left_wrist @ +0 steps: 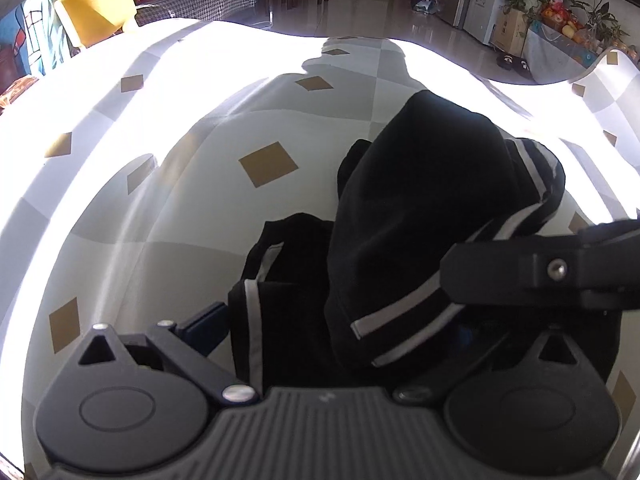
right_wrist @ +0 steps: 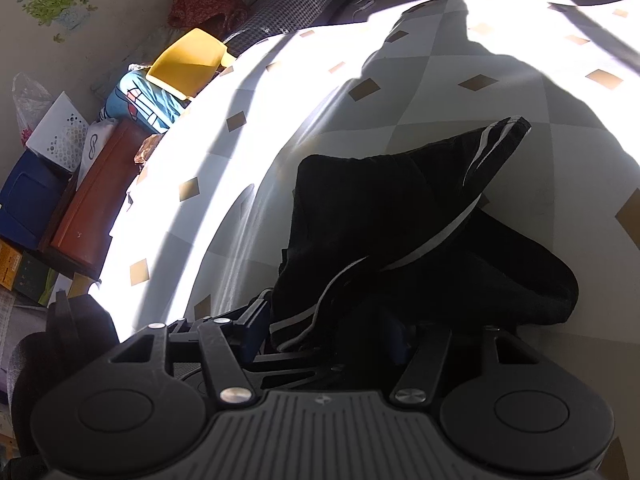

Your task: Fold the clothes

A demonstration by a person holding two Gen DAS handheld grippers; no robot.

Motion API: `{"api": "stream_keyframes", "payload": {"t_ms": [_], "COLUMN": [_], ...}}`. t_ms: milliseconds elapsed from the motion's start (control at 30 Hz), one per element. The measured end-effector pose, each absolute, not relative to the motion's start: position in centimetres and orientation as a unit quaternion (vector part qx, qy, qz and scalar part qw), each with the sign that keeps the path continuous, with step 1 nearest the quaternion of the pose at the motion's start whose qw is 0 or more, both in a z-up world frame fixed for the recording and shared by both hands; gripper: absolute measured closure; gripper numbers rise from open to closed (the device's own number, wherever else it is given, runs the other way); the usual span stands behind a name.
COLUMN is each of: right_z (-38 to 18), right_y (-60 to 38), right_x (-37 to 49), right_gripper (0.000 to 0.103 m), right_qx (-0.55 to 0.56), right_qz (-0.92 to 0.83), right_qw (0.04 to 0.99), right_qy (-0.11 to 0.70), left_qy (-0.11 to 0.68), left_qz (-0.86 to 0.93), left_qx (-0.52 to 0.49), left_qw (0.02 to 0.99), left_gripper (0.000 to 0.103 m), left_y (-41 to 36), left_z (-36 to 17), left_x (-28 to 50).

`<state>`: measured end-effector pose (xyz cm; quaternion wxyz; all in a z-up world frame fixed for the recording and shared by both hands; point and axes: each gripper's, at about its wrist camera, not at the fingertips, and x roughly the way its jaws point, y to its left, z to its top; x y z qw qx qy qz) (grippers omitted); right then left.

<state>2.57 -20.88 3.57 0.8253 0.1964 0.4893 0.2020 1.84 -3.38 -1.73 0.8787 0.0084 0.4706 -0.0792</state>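
Left wrist view: black garment [left_wrist: 420, 208] with white stripes lies bunched on the checked tablecloth [left_wrist: 168, 208], partly lifted toward the camera. Left gripper [left_wrist: 336, 320] has cloth filling the space between its fingers, apparently clamped on the garment. Right gripper [left_wrist: 532, 276] enters beside the garment's near edge, pinching a striped hem, probably to raise that edge for a fold. Right wrist view: right gripper [right_wrist: 332, 332] is likewise clenched on cloth.

Black garment [left_wrist: 420, 200] with white stripes; white-and-grey checked tablecloth [left_wrist: 180, 216] with tan diamonds; yellow chair [right_wrist: 188, 64] far left.
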Motion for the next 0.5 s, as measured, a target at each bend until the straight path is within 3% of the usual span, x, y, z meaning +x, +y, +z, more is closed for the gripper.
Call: {"api": "stream_keyframes", "payload": {"t_ms": [500], "right_z": [3.3], "right_y": [-24.5], "right_x": [4.3], "right_gripper": [0.035], "right_qx": [0.281], "right_qz": [0.108], "right_qw": [0.844], "right_qy": [0.445], "left_qy": [0.489], "left_qz": [-0.07], "left_qx": [-0.016], "left_qw": [0.869], "left_gripper": [0.0], "left_y": [-3.1], "left_z": [-2.7], "left_x": [1.9]}}
